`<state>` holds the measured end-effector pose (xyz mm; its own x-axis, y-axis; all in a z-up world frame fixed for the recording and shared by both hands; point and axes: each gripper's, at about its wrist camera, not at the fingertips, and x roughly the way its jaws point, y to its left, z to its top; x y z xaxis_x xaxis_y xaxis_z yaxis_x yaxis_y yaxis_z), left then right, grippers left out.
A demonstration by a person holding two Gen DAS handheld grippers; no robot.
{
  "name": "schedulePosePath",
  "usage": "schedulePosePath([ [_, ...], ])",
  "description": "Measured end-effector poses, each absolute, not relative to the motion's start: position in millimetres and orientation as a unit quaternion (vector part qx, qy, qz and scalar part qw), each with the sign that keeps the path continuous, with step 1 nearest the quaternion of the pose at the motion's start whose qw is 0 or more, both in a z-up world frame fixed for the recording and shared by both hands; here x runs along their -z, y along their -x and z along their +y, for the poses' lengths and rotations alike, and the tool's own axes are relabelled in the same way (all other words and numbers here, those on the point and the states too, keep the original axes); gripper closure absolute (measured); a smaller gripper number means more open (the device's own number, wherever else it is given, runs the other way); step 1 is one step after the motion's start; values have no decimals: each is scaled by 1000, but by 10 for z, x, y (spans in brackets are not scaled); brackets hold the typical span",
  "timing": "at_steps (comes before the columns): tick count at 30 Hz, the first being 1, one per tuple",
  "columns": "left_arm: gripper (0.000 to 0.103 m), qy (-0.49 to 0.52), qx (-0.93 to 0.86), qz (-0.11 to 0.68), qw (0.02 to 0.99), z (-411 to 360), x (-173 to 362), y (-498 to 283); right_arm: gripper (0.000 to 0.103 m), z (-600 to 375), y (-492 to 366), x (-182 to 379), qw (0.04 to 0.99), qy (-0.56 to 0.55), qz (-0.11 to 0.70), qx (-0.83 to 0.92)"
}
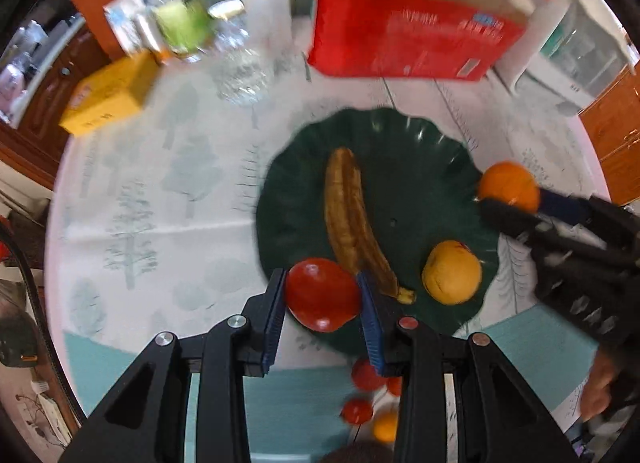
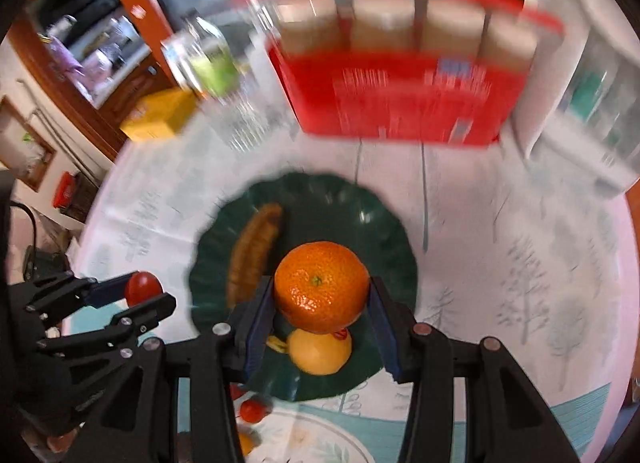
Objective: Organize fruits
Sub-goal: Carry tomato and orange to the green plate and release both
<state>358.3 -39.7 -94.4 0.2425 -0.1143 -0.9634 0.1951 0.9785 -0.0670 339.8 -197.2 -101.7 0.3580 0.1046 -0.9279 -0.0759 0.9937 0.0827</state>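
Above the dark green plate (image 1: 420,151), the left gripper (image 1: 324,299) clamps a red tomato (image 1: 320,293) and the right gripper (image 2: 320,295) clamps an orange (image 2: 320,285); a brown banana (image 1: 352,223) and yellow fruit (image 1: 452,273) lie on it.

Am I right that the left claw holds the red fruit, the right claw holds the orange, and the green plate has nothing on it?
Not quite: in the left wrist view the green plate already carries a banana and a yellow fruit. The left claw does hold the red fruit, the right claw the orange.
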Motion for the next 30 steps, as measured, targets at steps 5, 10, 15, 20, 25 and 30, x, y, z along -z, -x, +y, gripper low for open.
schedulePosePath([
  [5, 69, -44, 121, 624, 771, -615, 1321, -3812, 56, -2052, -3542, 1388, 810, -22, 584, -42],
  [10, 69, -81, 129, 615, 774, -739, 1438, -3939, 56, -2060, -3596, 1549, 807, -1, 590, -41],
  [15, 70, -105, 134, 596, 784, -838, 1394, -4007, 56, -2043, -3605, 1650, 798, 18, 601, -45],
  [20, 70, -108, 162, 579, 792, -1045, 1276, -4016, 55, -2068, -3594, 1686, 796, 16, 604, -45],
  [25, 70, -116, 170, 580, 788, -1214, 1323, -4037, 55, -2113, -3530, 1652, 803, 22, 595, -34],
  [30, 59, -114, 188, 563, 797, -1334, 1254, -3981, 55, -2217, -3432, 1590, 806, -4, 591, -36],
])
